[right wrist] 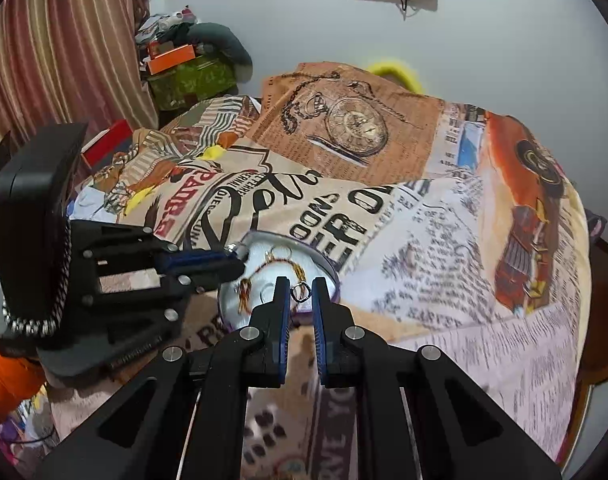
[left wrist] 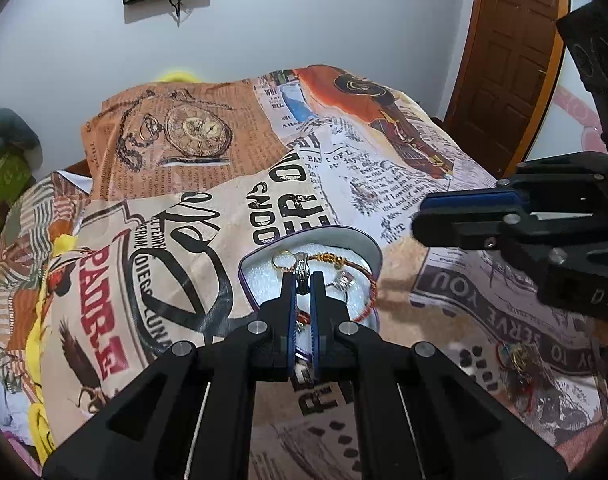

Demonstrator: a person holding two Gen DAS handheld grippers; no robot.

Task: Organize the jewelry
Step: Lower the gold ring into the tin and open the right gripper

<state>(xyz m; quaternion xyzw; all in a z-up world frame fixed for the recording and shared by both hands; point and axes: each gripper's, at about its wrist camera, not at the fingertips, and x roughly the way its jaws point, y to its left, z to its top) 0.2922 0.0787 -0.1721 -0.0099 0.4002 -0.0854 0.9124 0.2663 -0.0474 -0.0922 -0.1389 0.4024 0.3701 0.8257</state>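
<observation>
Up close, the left gripper (left wrist: pixel 303 280) pinches a silver band ring (left wrist: pixel 302 270) upright between its narrowed blue-lined fingers (left wrist: pixel 289 300), directly above the white padding of the small oval jewelry box (left wrist: pixel 344 240). Inside that box lie a thin gold ring (left wrist: pixel 282 261), a small silver stone ring (left wrist: pixel 345 280) and a red-and-gold cord bracelet (left wrist: pixel 368 280). Meanwhile the right gripper (right wrist: pixel 301 292) hovers at the box's near rim with its fingers a little apart around that stone ring, contact not discernible, all over a newspaper-print bedspread (left wrist: pixel 184 240).
</observation>
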